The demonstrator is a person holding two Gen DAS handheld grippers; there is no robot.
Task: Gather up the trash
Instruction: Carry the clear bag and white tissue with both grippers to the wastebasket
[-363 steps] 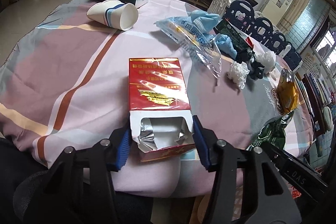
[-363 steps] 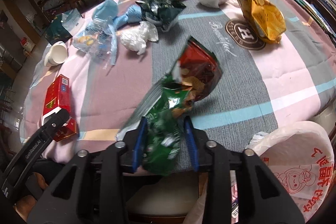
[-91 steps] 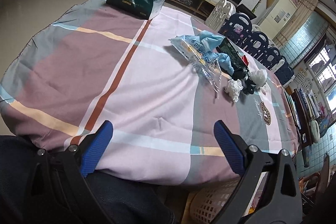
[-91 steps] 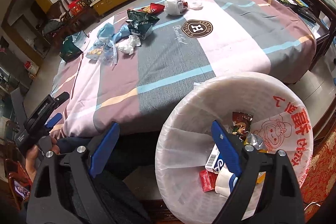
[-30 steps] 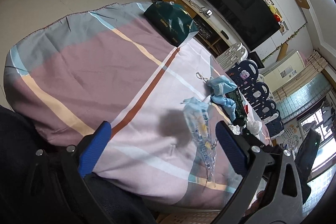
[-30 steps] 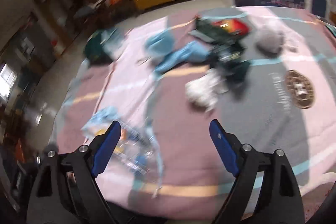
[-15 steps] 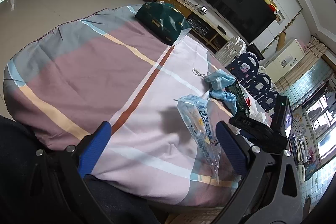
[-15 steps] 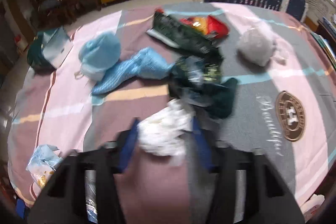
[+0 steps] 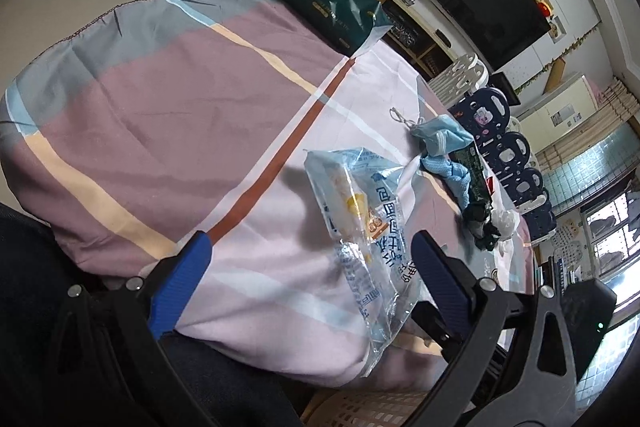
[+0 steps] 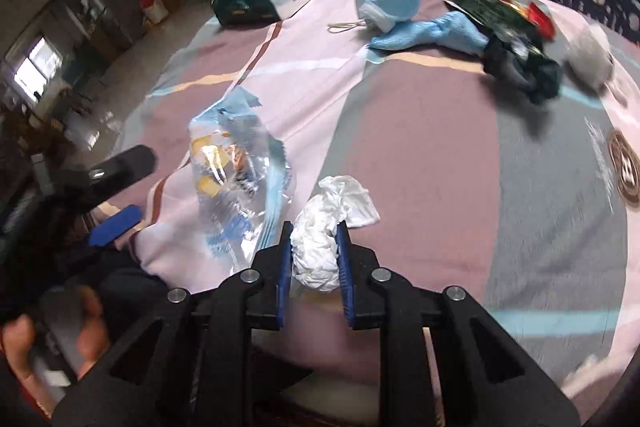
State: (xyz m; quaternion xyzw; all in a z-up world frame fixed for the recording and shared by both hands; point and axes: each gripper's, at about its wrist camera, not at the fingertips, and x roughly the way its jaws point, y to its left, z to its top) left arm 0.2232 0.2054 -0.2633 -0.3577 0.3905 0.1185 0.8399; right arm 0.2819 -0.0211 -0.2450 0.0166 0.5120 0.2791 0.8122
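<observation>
My right gripper (image 10: 313, 243) is shut on a crumpled white tissue (image 10: 324, 231) just above the near edge of the table. A clear and blue plastic wrapper (image 10: 236, 183) lies to its left; in the left wrist view the wrapper (image 9: 368, 231) hangs over the table edge. My left gripper (image 9: 310, 259) is open, its blue fingers either side of the wrapper's lower part, not touching it. A blue face mask (image 10: 390, 1), a blue cloth (image 10: 436, 33) and a dark green snack bag (image 10: 504, 27) lie further back.
A striped cloth covers the table (image 9: 160, 99). A dark green gift bag (image 9: 336, 11) stands at the far edge. A white plastic lump (image 10: 588, 57) lies at the far right. A cream woven basket (image 9: 372, 407) stands below the table edge. Blue chairs (image 9: 504, 155) line the far side.
My right gripper has closed on the white tissue and pulled it to the near table edge. My left gripper has moved forward, so the plastic wrapper lies between its open fingers.
</observation>
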